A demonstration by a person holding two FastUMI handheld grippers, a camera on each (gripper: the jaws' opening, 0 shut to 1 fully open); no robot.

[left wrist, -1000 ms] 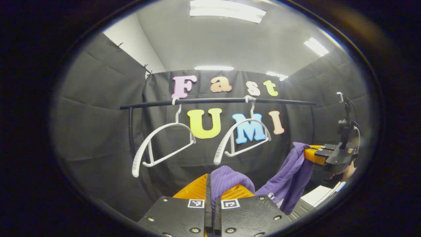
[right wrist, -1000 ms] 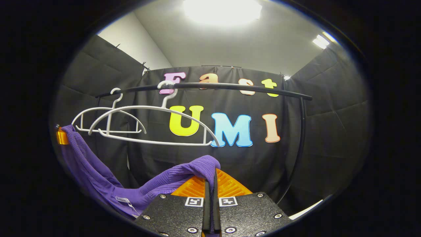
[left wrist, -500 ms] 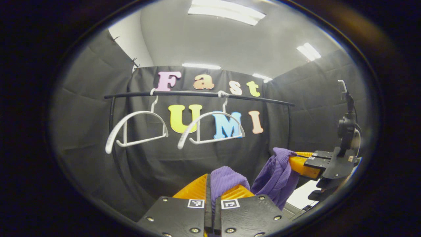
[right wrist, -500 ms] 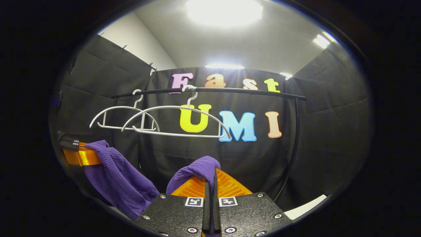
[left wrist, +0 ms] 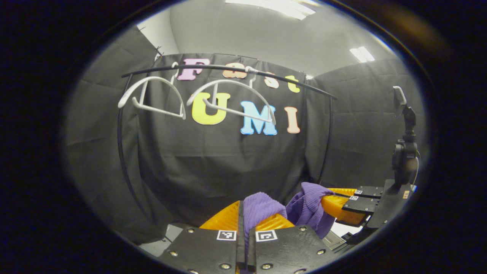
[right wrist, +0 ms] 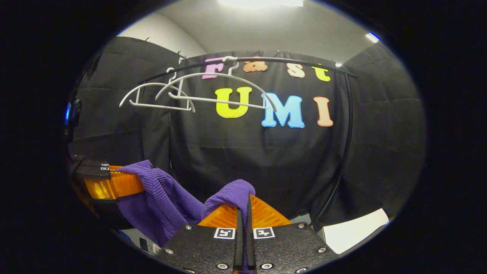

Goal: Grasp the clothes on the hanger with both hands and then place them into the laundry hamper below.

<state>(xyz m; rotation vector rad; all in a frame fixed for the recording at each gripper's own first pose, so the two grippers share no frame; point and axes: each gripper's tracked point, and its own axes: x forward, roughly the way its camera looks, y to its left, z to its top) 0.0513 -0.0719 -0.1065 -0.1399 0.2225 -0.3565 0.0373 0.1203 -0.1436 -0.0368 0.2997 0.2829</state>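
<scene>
Garment [left wrist: 262,207] purple, ribbed | bunched between both clamped grippers | hangers [left wrist: 152,95] bare

You hold the purple clothes [left wrist: 262,207] off the hanger now. The cloth is soft and ribbed, with fine lines running along it. One bunched end sits pinched between the orange fingers [left wrist: 228,219] of your left gripper [left wrist: 243,220]. The other end is pinched in your right gripper [right wrist: 243,213], and the cloth sags in a fold between the two. The clothes hang low, well below the two white hangers [right wrist: 213,89]. Both hangers are bare and hang tilted on the black rail [right wrist: 289,61]. You cannot see the laundry hamper from here.
</scene>
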